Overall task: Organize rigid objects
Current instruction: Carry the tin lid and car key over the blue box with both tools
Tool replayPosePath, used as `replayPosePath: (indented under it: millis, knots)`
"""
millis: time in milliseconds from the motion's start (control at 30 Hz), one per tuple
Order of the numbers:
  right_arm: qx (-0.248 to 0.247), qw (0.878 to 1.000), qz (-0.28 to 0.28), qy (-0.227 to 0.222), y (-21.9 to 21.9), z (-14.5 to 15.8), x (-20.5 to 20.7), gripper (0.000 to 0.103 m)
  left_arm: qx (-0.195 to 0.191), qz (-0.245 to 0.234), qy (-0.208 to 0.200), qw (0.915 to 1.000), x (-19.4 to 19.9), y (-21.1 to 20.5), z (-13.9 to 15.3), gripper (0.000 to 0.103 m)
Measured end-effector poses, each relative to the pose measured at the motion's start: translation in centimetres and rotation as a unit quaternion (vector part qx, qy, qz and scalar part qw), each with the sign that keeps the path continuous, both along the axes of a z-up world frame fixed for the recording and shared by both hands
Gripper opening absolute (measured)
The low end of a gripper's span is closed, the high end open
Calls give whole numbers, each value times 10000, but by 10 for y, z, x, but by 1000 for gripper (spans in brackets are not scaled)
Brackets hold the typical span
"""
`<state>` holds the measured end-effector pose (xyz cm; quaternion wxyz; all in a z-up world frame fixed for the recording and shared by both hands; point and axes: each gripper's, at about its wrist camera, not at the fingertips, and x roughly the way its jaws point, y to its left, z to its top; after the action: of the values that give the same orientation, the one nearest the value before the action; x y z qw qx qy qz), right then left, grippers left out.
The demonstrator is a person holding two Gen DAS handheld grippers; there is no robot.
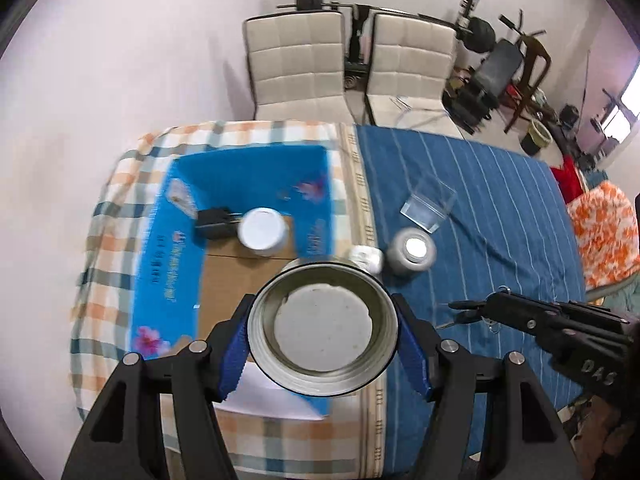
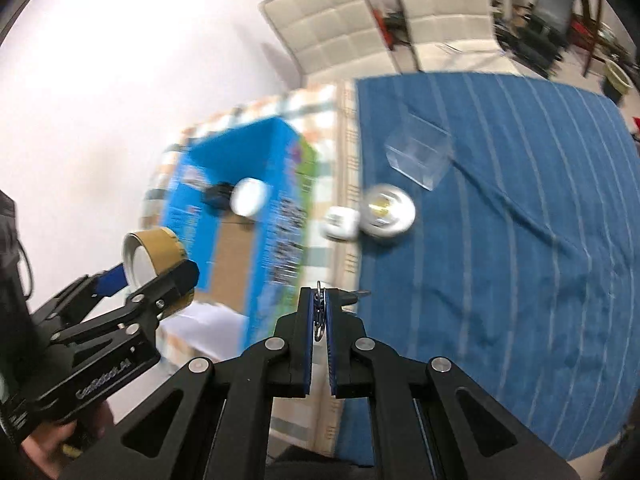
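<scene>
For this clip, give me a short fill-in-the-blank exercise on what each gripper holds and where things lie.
1. The left gripper is shut on a roll of ____.
2. The right gripper pinches a small metal ____ between its blue pads.
3. The white jar and the black charger lie inside the open blue ____.
4. The clear plastic box sits on the ____ striped cloth.

Missing words: tape; key ring; box; blue
</scene>
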<state>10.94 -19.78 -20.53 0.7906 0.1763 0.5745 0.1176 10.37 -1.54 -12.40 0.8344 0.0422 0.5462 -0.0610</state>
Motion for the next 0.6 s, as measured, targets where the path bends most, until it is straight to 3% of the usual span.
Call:
replayPosePath:
  millis: [133, 300, 433, 600]
  knots:
    - [371, 9987, 319, -166, 38, 26, 14, 6, 112, 147, 2, 9998, 15, 42, 9, 63]
    - [675, 9958, 587, -199, 94, 29, 44, 6, 314, 284, 253, 9988, 40, 86, -14, 63]
    - [923, 9936, 636, 122, 136, 3, 74, 6, 294, 317, 731, 9964, 59, 112, -55, 63]
    - [922, 9916, 518, 738, 173, -63, 105, 6, 441, 184, 1276, 9907, 79, 128, -116, 63]
